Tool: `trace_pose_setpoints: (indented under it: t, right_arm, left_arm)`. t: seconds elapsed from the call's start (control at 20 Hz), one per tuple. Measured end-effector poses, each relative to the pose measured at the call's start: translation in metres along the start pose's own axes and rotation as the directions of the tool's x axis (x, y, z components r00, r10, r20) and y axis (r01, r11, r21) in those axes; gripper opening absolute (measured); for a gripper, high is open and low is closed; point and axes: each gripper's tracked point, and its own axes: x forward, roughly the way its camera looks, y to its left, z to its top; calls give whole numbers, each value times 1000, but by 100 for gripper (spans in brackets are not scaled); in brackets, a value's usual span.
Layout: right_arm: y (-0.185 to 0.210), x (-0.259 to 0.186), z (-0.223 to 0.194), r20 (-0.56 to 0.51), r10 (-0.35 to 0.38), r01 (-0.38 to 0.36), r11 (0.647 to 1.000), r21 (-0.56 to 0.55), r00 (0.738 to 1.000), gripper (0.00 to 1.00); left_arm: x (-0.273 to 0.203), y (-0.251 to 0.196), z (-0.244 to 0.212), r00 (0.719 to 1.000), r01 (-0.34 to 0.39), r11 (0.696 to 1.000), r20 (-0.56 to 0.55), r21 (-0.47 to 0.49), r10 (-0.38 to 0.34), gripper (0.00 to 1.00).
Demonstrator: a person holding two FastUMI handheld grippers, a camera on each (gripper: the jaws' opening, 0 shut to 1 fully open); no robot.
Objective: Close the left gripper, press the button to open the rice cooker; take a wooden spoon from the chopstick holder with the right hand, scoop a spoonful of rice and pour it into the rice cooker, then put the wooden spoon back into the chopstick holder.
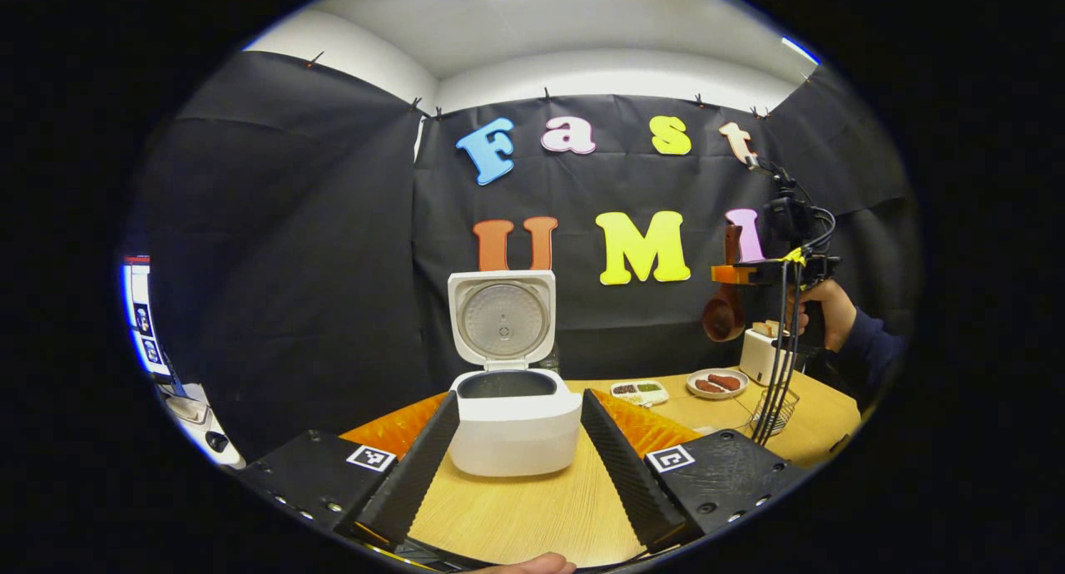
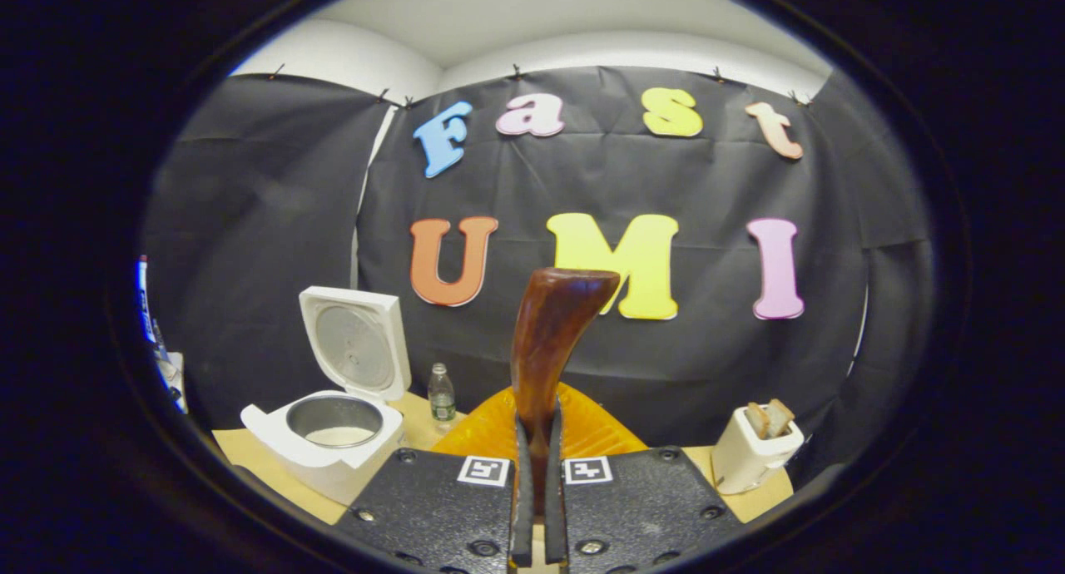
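The white rice cooker point(image 1: 514, 441) stands on the wooden table with its lid point(image 1: 502, 316) raised upright. My left gripper point(image 1: 517, 399) is open, low over the table, a finger on each side of the cooker without touching it. Far to the right, a hand holds my right gripper point(image 1: 749, 273) high above the wire chopstick holder point(image 1: 774, 412). The right gripper point(image 2: 539, 428) is shut on the dark wooden spoon point(image 2: 549, 341), which stands upright between its fingers. The spoon point(image 1: 722, 316) hangs in the air. The cooker point(image 2: 324, 449) lies to the lower left, its pot showing a pale bottom.
A toaster point(image 1: 759, 353) with bread, a plate of sausages point(image 1: 717, 383) and a small divided dish point(image 1: 639, 391) sit at the back right. A water bottle point(image 2: 441, 395) stands behind the cooker. An orange mat point(image 2: 582, 424) covers the table's far middle.
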Motion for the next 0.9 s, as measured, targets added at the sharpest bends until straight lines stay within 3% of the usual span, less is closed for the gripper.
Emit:
trace_pose_setpoints:
  t: [0.4, 0.8, 0.9]
  right_arm:
    - [-92, -41, -18, -1, -151, 151, 988, 12, 989, 12]
    - [-137, -80, -100, -140, -218, 242, 952, 187, 966, 12]
    - [-150, -84, -113, -120, -254, 272, 948, 165, 960, 12]
  left_arm:
    - [23, -46, -2, 997, 78, 997, -5, -27, -79, 94]
    - [41, -63, -12, 994, 108, 993, 5, -54, -108, 94]
    - [45, -66, -17, 994, 111, 992, -7, -66, -112, 94]
